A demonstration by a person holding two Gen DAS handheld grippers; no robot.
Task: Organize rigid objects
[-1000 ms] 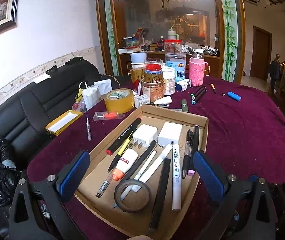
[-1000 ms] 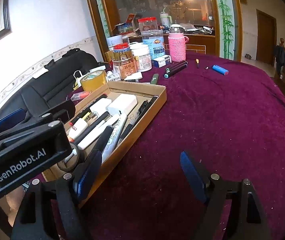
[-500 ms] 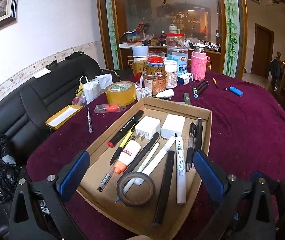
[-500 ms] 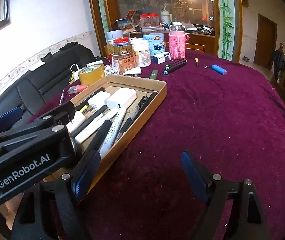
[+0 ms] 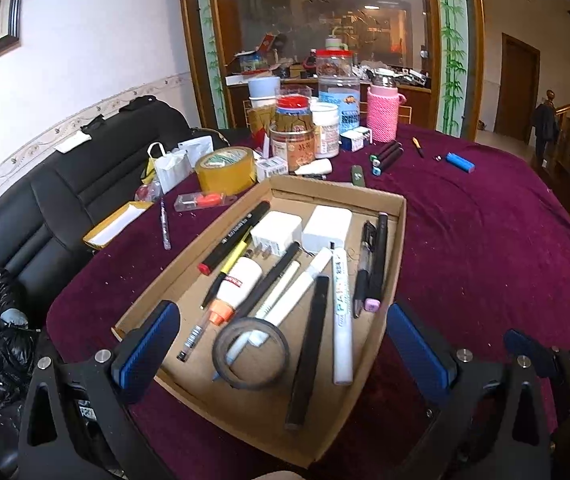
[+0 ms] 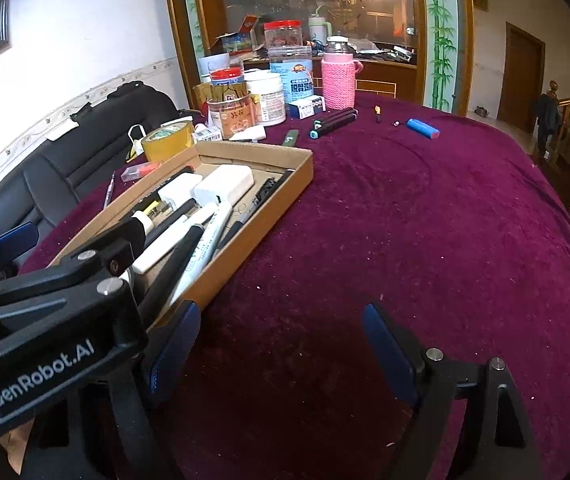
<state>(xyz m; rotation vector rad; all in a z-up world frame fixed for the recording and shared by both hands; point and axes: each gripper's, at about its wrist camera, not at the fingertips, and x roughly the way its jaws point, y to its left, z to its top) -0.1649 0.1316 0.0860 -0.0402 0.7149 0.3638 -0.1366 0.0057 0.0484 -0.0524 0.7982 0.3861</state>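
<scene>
Your left tool [image 5: 281, 344] hangs over the near end of the cardboard tray [image 5: 399, 216], spread wide with nothing between its blue pads [image 5: 147, 346]. Your right tool [image 6: 277, 348] is likewise released and empty, sitting above bare cloth on the tabletop [image 6: 425, 220] just right of the tray [image 6: 269, 220].

The tray lies on the left half of the tabletop, its long axis running from you toward the far jars. Nearly everything inside follows that axis. The white paint marker [image 5: 342, 308] lies almost straight fore-and-aft, near end toward you. The black stick [image 5: 309, 356] beside it leans slightly, far end tilted right. The black marker with the red end [image 5: 233, 238] runs diagonally, red end near-left, far end up-right. The glue bottle [image 5: 237, 286] points its orange nozzle toward you and left. Two black pens [image 5: 373, 260] lie parallel along the right wall. Two white chargers [image 5: 305, 230] sit side by side at the far end, and a tape ring [image 5: 251, 354] lies flat at the near end, over a white pen.

Beyond the tray, three dark markers [image 6: 333, 122] lie bundled, pointing far-right, well apart from a blue lighter [image 6: 423, 128].
</scene>
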